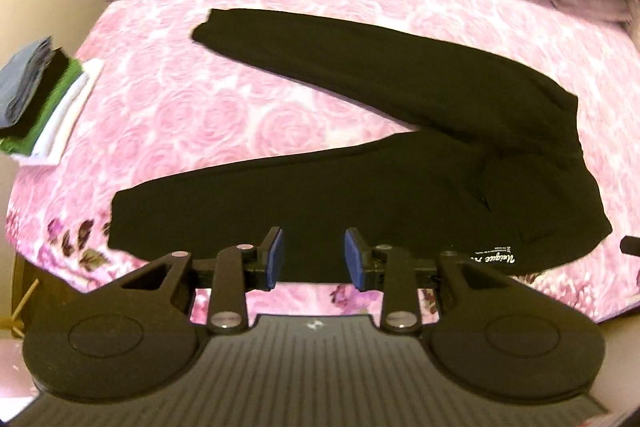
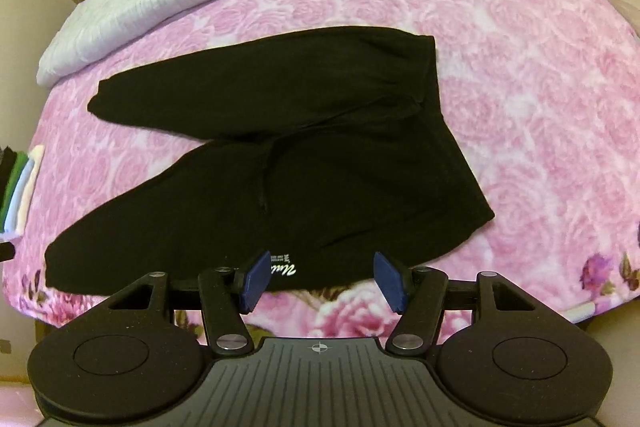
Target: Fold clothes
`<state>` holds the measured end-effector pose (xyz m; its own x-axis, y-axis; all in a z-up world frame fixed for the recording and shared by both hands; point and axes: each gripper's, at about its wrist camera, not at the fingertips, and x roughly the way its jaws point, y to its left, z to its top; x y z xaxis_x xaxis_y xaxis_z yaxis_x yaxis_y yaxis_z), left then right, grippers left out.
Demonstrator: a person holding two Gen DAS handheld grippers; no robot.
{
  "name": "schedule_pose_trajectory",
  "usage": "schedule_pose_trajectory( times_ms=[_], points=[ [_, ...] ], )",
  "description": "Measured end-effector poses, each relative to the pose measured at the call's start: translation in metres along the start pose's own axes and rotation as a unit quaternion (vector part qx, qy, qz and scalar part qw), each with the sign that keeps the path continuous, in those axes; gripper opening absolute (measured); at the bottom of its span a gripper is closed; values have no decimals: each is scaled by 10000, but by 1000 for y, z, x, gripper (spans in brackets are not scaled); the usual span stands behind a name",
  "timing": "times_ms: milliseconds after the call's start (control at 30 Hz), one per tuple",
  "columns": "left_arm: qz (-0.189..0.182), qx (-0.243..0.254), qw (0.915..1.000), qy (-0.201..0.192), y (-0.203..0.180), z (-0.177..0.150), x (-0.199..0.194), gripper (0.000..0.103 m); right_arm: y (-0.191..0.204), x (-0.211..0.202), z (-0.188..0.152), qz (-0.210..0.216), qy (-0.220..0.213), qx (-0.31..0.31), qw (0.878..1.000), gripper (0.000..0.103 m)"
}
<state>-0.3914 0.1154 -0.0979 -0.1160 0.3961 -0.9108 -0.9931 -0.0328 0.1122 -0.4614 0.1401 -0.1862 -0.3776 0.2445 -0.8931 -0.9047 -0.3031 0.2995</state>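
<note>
At the bottom of each wrist view the tool stands released, holding nothing: the left tool (image 1: 314,253) hovers over the near trouser leg, the right tool (image 2: 322,277) over the near edge by the white lettering. The black trousers (image 1: 400,155) lie spread flat on the bed (image 1: 180,115), legs splayed in a V toward frame left, waistband right. To fold neatly, I judge, pinch the near leg's edge and lay it squarely over the far leg. A stack of folded clothes (image 1: 40,103) sits at far left.
</note>
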Motion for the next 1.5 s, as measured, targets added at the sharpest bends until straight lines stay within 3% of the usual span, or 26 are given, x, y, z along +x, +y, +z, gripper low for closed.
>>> schedule_pose_trajectory(
  times_ms=[200,600,933,1100,1300,1500],
  points=[
    [-9,-59,10000,27,26,-15,-10,30,16,-8,-10,-87,59,-88,9999,61],
    [-161,198,9992,296,67,-30,13,30,50,-17,-35,-327,38,333,9989,65],
    [-294,300,9989,216,106,-8,37,30,87,-2,-29,-425,-98,511,9977,65],
    [-741,11,9972,48,118,2,65,30,91,14,-22,-488,-119,652,9966,66],
    [-1095,24,9939,112,105,24,112,30,83,42,-3,-577,-86,641,9962,66],
    [-1410,272,9896,-87,76,70,163,30,69,89,33,-566,36,449,9974,66]
  ],
)
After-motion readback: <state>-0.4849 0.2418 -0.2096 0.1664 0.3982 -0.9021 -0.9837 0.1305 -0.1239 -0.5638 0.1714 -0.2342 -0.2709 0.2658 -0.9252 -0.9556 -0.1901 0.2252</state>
